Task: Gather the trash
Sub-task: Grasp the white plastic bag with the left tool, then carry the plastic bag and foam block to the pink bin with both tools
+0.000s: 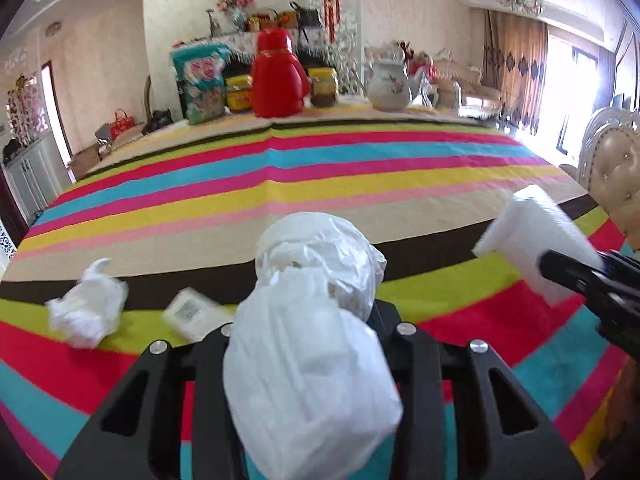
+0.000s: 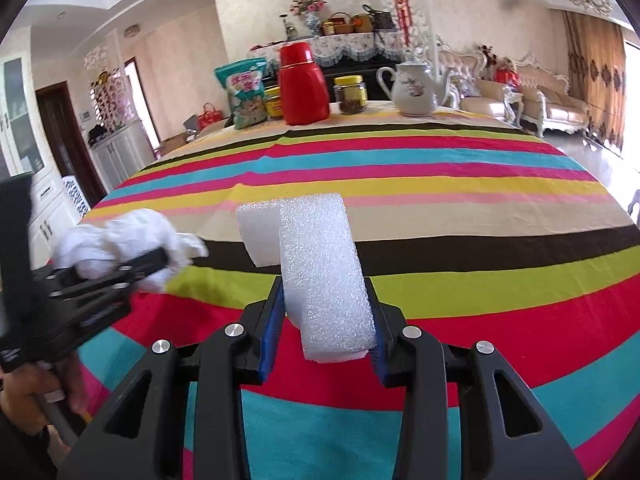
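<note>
Already halfway, judging by the near edge of the striped, many-coloured tablecloth (image 1: 360,184). In the left gripper (image 1: 312,344), a crumpled white plastic bag (image 1: 316,320), bulging up between the black fingers, jaws drawn most of the way in and pressing on it; seen too from the right wrist view as a white bundle (image 2: 120,240) lifted over the left edge of the table. In the right gripper (image 2: 324,332), a folded strip of white packing foam (image 2: 320,272), pinched between the blue pads, jaws narrowed on it, the foam standing up clear of the cloth near the right side.

Left on the cloth, close to the near left corner: a wad of crumpled white tissue (image 1: 88,312) and, just beside it toward the middle, a small flat white packet with printed text (image 1: 192,312), blurred. Both untouched, neither in any gripper.

No bin or trash bag for depositing anywhere in either view, so destination unknown. At the far edge, a red plastic thermos jug (image 1: 278,76), jars, a snack bag and a white floral teapot (image 1: 390,84) — probably not trash.

Two pieces in hand, two at least remaining, nothing visibly disposed of yet.
</note>
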Demonstrator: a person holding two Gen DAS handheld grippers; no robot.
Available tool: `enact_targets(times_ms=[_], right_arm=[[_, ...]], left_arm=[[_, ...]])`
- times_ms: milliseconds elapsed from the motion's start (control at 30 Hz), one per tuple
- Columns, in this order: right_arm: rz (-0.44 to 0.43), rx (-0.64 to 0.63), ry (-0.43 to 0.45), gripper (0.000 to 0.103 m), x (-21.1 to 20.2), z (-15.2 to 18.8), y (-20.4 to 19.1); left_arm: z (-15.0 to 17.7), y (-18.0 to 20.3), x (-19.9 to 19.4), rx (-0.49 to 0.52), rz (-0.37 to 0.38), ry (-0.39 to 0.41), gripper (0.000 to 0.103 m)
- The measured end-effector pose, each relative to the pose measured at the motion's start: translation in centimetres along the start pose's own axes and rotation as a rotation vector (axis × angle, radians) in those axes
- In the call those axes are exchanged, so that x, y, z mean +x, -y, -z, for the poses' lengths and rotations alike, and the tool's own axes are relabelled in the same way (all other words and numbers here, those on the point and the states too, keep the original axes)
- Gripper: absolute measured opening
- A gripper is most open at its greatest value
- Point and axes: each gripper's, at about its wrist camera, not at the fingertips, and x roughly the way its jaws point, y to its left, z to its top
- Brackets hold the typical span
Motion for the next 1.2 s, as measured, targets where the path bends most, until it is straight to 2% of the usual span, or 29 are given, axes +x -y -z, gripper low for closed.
enact_targets(times_ms=[267,500,667,767,900,1200], right_arm=[[-0.107,-0.106,-0.02,0.037,-0.2,0.4,-4.5],[-0.157,-0.242,-0.016,0.037,-1.5,1.3,-9.6],[-0.143,-0.293,-0.022,0.037,-2.1,1.6,-13.0],[-0.135,-0.272,-0.014,0.037,-3.0,1.5,-14.3],[-0.139,-0.247,0.002,0.037,-3.9,1.6,-15.8],[-0.119,-0.248,0.018,0.037,-4.5,2.3,-19.5]], left_arm=[[3.1,-4.6,-7.1,-0.013,-0.055,0.042,0.035],[6.1,-8.0,-11.2,-0.055,-0.115,0.083,0.036],[6.8,-9.6,-12.0,-0.086,-0.151,0.123,0.036],[7.2,-10.4,-12.2,-0.095,-0.174,0.144,0.037],[7.7,-11.8,-12.0,-0.14,-0.162,0.121,0.037],[7.5,-12.6,-13.3,-0.172,-0.166,0.166,0.038]])
